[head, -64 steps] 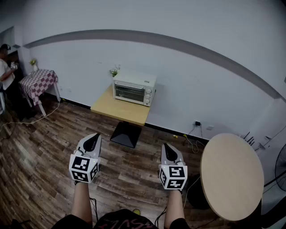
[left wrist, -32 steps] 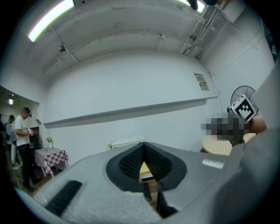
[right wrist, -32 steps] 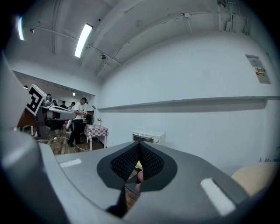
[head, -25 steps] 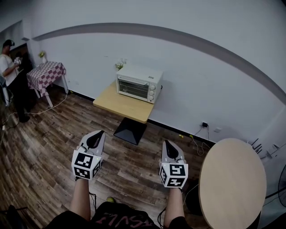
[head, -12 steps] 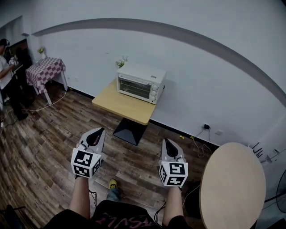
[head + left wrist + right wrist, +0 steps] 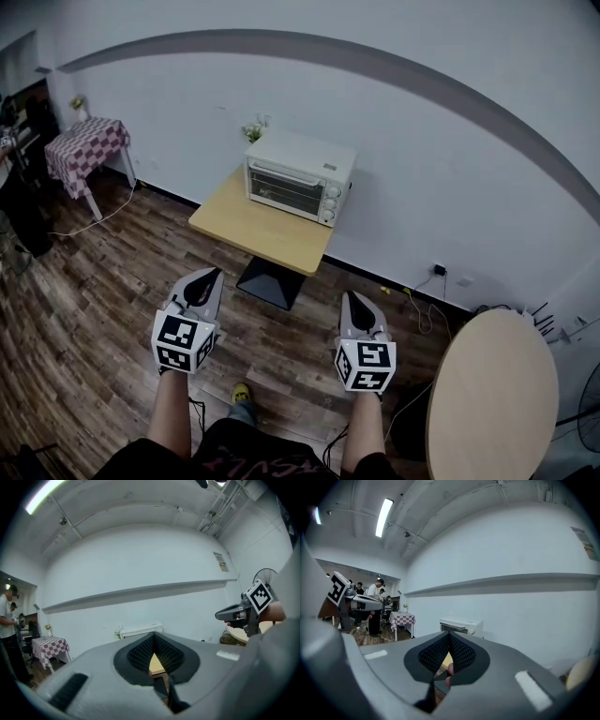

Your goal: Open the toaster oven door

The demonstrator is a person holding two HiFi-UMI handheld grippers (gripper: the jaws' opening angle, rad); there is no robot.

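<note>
A white toaster oven point(image 6: 298, 176) stands with its glass door closed on a square wooden table point(image 6: 262, 232) against the far wall. It also shows small in the left gripper view as the toaster oven point(image 6: 140, 631) and in the right gripper view as the toaster oven point(image 6: 461, 625). My left gripper point(image 6: 205, 278) and right gripper point(image 6: 353, 302) hang side by side over the wood floor, well short of the table. Both are shut with nothing between the jaws.
A round wooden table point(image 6: 492, 394) stands close at the right. A checkered-cloth table point(image 6: 86, 142) sits at the far left, with a person point(image 6: 375, 590) beyond it. Cables point(image 6: 417, 302) lie along the wall. A small plant point(image 6: 252, 132) stands behind the oven.
The view has moved toward the oven table, which sits larger and lower in the head view. The grippers keep their places in the frame, both still shut.
</note>
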